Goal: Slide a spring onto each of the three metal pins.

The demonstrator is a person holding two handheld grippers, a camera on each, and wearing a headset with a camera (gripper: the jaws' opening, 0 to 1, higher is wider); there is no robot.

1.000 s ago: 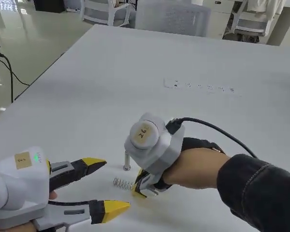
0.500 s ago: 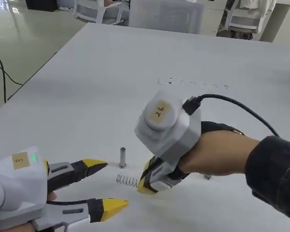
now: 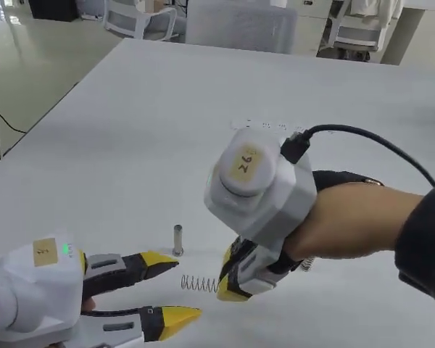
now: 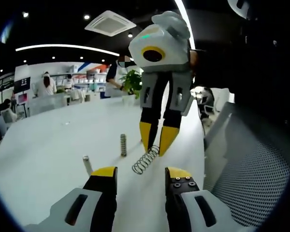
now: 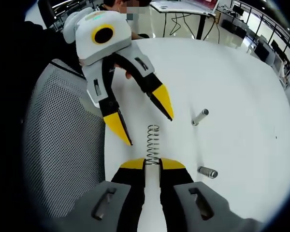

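1. The left gripper (image 3: pixel 170 288) sits low at the near left edge of the white surface (image 3: pixel 167 145). Its yellow-tipped jaws are spread wide apart, hold nothing, and point to the right.
2. Just beyond its upper jaw tip a bare pin (image 3: pixel 177 241) stands upright on the surface, touched by neither gripper. In the left gripper view the same bare pin (image 4: pixel 88 164) is just left of that gripper's own left jaw.
3. To the right of the pin and a little nearer the person is the loose spring (image 3: pixel 198 283). It runs roughly sideways, with its free end toward the left gripper's open jaws. In the left gripper view the spring (image 4: pixel 145 161) slopes down from the other gripper's tips. Whether its free end touches the surface, I cannot tell.
4. The right gripper (image 3: pixel 227 283) has its jaws closed together on the spring's right end. In the right gripper view the spring (image 5: pixel 152 142) sticks straight out from the pinched tips toward the left gripper (image 5: pixel 145 120).
5. A hand (image 3: pixel 341 225) holds the right gripper, and a black cable (image 3: pixel 370 141) arcs away from it.
6. Farther right in the right gripper view is a second pin (image 5: pixel 208 172) with a ribbed, coil-like outline, well apart from the jaws.
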